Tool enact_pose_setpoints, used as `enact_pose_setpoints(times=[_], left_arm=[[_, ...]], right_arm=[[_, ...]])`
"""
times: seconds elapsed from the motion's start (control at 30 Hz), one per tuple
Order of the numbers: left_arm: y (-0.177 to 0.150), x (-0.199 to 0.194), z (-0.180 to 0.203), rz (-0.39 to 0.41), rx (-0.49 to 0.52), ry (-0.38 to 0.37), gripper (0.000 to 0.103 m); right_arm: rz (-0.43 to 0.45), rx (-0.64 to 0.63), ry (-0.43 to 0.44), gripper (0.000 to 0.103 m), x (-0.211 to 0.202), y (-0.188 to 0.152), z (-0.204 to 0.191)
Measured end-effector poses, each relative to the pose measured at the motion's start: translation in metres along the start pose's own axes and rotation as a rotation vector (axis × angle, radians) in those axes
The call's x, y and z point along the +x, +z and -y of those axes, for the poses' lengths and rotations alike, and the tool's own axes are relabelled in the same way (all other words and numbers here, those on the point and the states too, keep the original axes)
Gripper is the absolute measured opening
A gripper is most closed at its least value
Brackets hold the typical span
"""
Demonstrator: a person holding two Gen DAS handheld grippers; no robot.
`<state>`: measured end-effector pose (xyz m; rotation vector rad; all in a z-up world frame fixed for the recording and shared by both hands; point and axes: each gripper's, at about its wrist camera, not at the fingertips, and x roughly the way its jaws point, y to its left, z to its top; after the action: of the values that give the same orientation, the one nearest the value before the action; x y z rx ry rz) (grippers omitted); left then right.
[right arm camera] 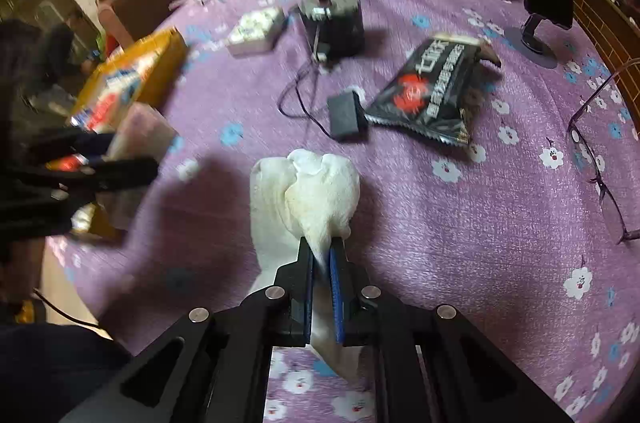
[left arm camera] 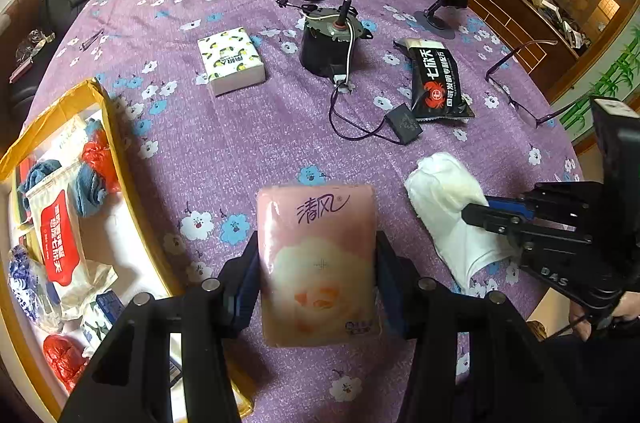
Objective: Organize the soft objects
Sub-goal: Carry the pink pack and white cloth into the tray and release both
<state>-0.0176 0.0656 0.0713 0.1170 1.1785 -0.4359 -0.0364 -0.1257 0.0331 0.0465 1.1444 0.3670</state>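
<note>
Judging by the look, the pink tissue pack (left arm camera: 318,263) was light and squashy, best pinched across its flat sides; it was held that way, above the worktop (left arm camera: 248,143), by the left gripper (left arm camera: 316,279) beside the cardboard box (left arm camera: 100,95). The limp white cloth (right arm camera: 316,191) was clamped at one bunched end by the right gripper (right arm camera: 322,287), levelled low over the worktop.

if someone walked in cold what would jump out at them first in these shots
Likely the pink tissue pack, held between the left gripper fingers just above the purple flowered tablecloth. Next, the white cloth bunched in the shut right gripper at the table's near edge. The yellow cardboard box on the left, already holding tissue packs and red and blue soft items, also stands out.
</note>
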Motion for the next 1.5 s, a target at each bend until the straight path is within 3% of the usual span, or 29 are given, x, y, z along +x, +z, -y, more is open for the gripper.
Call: enact_pose_setpoints(times=[0.37,0.67,1.13,1.5], left_arm=[[-0.001,-0.013,-0.009,0.032,-0.006,0.03,0.051],[-0.01,-0.038,-0.043,0.082,-0.076,0.06,0.051],[-0.041,-0.082,-0.15,0.146,-0.269,0.153,0.051],[-0.049,-0.081,-0.239,0.116,-0.355,0.24,0.051]], right_arm=[[0.05,0.005,0.054,0.009,-0.015,0.017,-0.022],[0.059,-0.067,0.118,0.009,-0.017,0.04,-0.063],[0.034,-0.222,0.232,0.009,0.006,0.085,-0.177],[-0.008,-0.191,0.263,0.01,0.066,0.142,-0.247]])
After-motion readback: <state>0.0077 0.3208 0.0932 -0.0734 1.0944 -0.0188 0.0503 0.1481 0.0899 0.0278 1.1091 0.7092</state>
